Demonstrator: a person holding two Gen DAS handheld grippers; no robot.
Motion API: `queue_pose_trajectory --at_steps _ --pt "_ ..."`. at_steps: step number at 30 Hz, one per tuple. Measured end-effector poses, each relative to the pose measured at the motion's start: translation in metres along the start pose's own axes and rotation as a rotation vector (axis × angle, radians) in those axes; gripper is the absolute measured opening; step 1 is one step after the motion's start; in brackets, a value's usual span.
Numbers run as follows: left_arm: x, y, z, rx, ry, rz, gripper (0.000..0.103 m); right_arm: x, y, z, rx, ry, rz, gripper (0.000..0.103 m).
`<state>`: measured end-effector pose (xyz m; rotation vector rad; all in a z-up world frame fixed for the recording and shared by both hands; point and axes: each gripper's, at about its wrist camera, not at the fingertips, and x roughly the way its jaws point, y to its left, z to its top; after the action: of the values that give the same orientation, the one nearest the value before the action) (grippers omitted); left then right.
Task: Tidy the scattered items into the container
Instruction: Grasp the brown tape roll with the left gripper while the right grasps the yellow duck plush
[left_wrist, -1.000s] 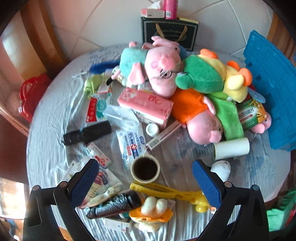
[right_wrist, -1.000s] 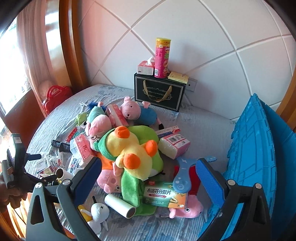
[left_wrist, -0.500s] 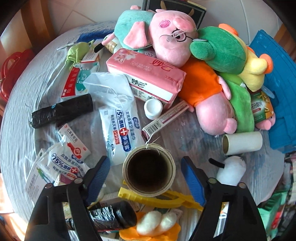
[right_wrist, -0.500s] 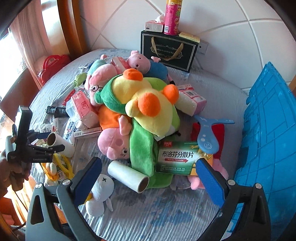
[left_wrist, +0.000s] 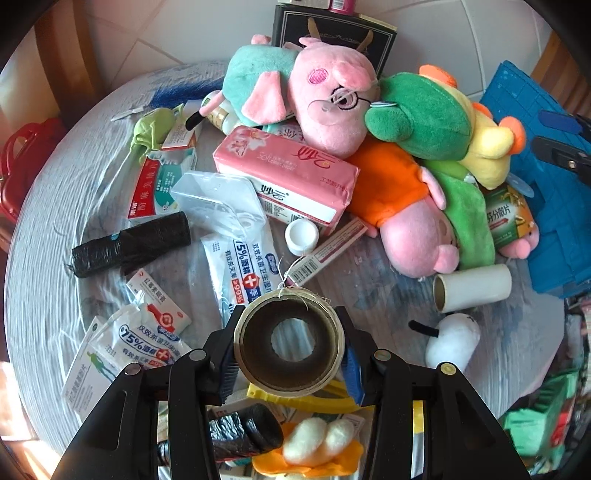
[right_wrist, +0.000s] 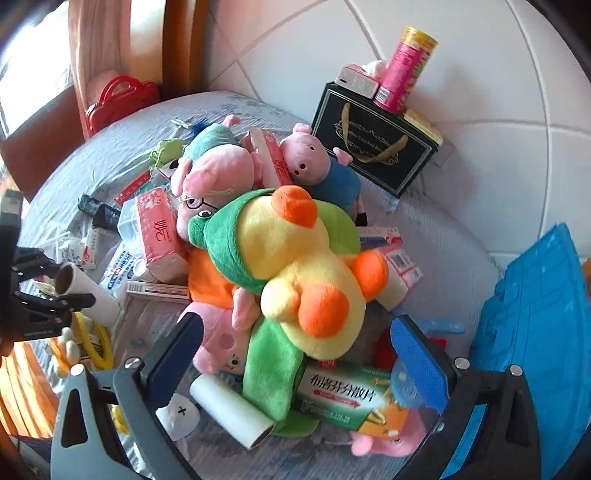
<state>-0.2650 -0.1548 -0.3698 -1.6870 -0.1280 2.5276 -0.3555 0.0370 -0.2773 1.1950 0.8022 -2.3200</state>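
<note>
Your left tongs (left_wrist: 290, 354) are pinching the paper roll (left_wrist: 290, 345) across its body, one pad pressed on each side, its open end facing the camera; in the right wrist view the same roll (right_wrist: 86, 290) shows as a white tube caught between the dark fingers at the far left, just above the yellow clip (right_wrist: 94, 341). So the step in hand is the pick-up of that roll, and I judge the grip made but the lift not yet begun, since the roll sits low among the clutter on the bed (left_wrist: 44, 258). The next move calls for raising it straight clear of the wipes packet (left_wrist: 243, 269) and the black bag roll (left_wrist: 131, 251), then carrying it across the plush heap to the blue container (left_wrist: 546, 206) at the right edge, high enough not to drag the green and yellow plush duck (right_wrist: 295, 266). Your right tongs (right_wrist: 295, 365) are spread wide with nothing between the pads, hovering over the duck and the green medicine box (right_wrist: 347, 397), which looks like their next target. Against the frame a second ago, the left tongs stood wide open well above the roll; now they have dropped and clamped it. The right tongs have come down and closer to the heap, so the duck fills far more of their view.
</note>
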Motion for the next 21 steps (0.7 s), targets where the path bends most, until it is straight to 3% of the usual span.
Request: queue_pose_trajectory --at_steps 4,8,18,21 --pt "-0.010 0.002 0.005 -0.010 -0.020 -0.015 0.045 0.041 0.030 0.013 -0.179 0.054 -0.048 0.103" --pt "-0.014 0.007 0.008 -0.018 -0.025 -0.026 0.045 0.086 0.043 0.016 -0.254 0.130 -0.070 0.103" --pt "-0.012 0.023 0.014 -0.031 -0.018 -0.018 0.045 0.132 0.029 0.026 -0.219 0.172 -0.070 0.103" --pt "-0.013 0.025 0.015 -0.031 -0.018 -0.023 0.045 0.130 0.024 0.028 -0.192 0.157 -0.055 0.097"
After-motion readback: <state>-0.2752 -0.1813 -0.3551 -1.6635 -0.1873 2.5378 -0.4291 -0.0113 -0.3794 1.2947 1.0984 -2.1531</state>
